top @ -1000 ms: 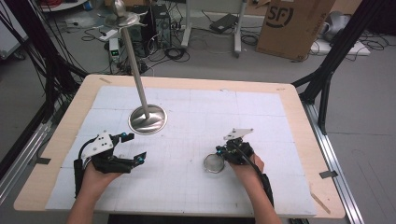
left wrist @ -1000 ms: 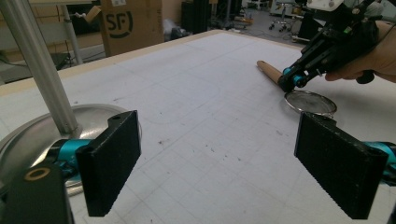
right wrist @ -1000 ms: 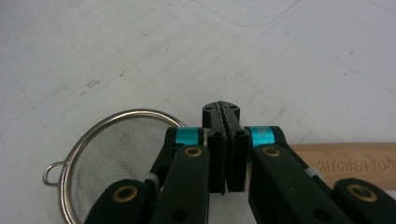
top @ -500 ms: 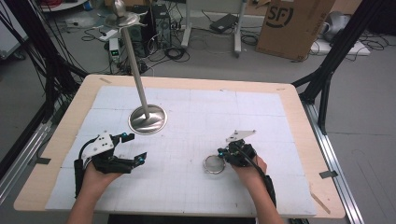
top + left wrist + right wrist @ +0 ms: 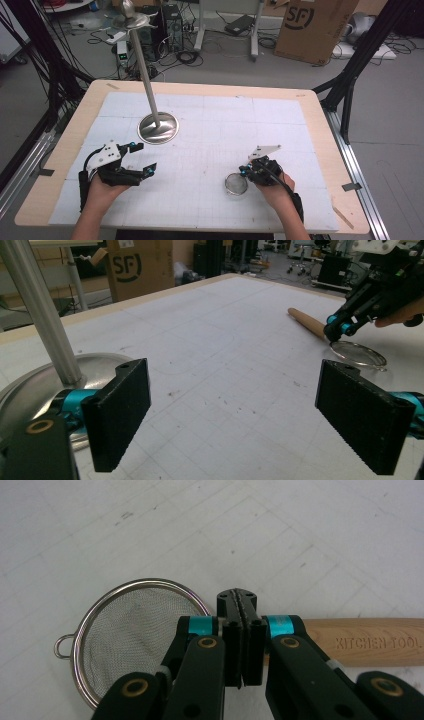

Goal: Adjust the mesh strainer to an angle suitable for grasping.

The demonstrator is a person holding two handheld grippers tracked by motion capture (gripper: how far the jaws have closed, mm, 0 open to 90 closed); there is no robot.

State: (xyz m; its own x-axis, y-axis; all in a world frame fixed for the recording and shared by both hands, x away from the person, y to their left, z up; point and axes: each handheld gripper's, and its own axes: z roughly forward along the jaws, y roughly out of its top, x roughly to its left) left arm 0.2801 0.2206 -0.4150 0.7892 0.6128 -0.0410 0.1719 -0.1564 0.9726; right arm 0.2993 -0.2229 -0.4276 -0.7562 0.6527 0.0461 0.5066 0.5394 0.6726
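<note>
Under shut right gripper (image 5: 242,645), empty mesh strainer (image 5: 125,630)

1. Table (image 5: 320,105): pale wood top, rounded corners, in front of me.
2. Mat (image 5: 225,130): white, faint grid, covers most of the table (a few dark scuffs, seen close in the left gripper view).
3. Stand: round steel base (image 5: 158,127) on the mat, left of middle; steel pole (image 5: 145,75) rising from it, with a small disc near its top.
4. Box (image 5: 312,27): brown cardboard, black "SF" print, on the floor beyond the far edge.
5. Computer tower (image 5: 172,20): dark, on the floor behind the stand.
6. Cables (image 5: 187,55): loose black coils across the grey floor.
7. Strut (image 5: 360,55): black, slanted, right of the table.
8. Tape (image 5: 350,187): dark piece on the right rim.
</note>
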